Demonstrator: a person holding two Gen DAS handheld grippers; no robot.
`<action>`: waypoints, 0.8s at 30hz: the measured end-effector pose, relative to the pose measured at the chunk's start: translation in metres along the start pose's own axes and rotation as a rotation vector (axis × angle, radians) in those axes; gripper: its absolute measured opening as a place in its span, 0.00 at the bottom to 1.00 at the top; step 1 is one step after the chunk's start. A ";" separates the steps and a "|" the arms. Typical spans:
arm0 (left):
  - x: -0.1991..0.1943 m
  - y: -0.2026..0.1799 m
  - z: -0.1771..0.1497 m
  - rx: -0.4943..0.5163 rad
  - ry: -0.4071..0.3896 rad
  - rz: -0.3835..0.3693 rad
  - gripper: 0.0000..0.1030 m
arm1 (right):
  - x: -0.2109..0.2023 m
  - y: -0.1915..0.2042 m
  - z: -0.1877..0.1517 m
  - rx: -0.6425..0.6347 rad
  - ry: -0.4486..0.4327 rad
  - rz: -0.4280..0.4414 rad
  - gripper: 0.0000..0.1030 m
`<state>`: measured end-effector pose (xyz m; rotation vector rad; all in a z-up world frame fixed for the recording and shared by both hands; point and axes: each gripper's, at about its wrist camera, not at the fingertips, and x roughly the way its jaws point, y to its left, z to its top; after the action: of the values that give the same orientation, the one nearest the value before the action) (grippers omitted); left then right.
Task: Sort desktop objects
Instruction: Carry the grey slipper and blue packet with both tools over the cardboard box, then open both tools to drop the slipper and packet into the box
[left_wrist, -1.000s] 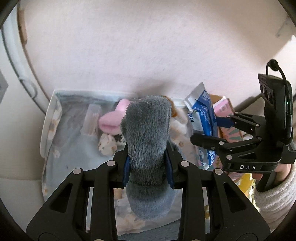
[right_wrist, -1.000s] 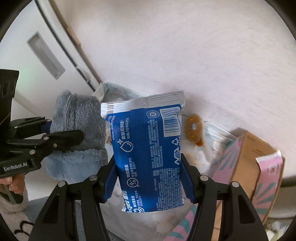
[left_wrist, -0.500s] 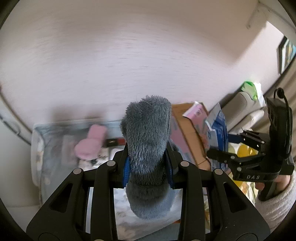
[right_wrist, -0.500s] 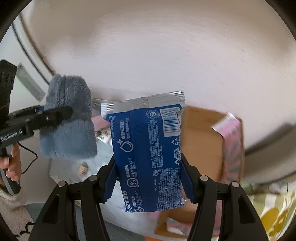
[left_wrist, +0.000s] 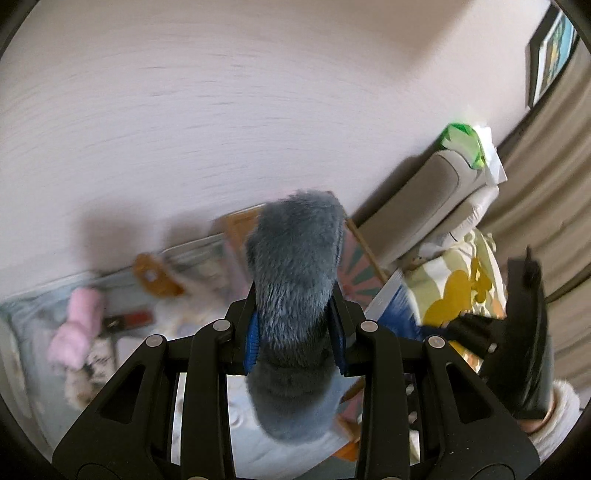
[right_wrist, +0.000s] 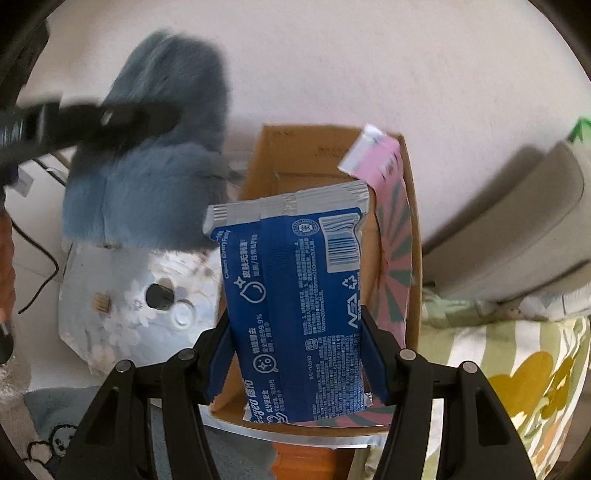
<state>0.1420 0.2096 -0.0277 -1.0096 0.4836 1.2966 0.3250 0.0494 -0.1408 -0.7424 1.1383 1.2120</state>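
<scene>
The left gripper (left_wrist: 295, 332) has its jaws clamped on a grey plush toy (left_wrist: 295, 266), hiding the cardboard box (right_wrist: 332, 155) beyond; the right gripper (right_wrist: 297, 354) pinches a blue wipes packet (right_wrist: 295, 295) above that box; the tray (left_wrist: 33, 332) is blurred.

- The left gripper (right_wrist: 92, 118) in the right wrist view is a dark motion smear, its base cut off at the left edge.
- The grey plush (left_wrist: 295, 280) hides most of the cardboard box (left_wrist: 240, 229) behind it.
- The blue wipes pack (right_wrist: 295, 306) covers the box floor — contents can't be told.
- The tray (left_wrist: 37, 332) clutter is too blurred to name.
</scene>
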 end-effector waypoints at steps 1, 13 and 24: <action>0.008 -0.006 0.003 0.011 0.006 -0.002 0.27 | 0.003 -0.003 -0.001 0.007 0.005 0.003 0.55; 0.091 -0.017 0.009 0.045 0.133 0.044 0.27 | 0.035 -0.029 -0.014 0.050 0.079 0.018 0.55; 0.104 -0.017 0.008 0.076 0.161 0.078 0.27 | 0.052 -0.028 -0.015 0.069 0.101 0.053 0.55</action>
<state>0.1822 0.2751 -0.0997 -1.0439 0.6963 1.2621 0.3463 0.0460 -0.1979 -0.7325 1.2837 1.1840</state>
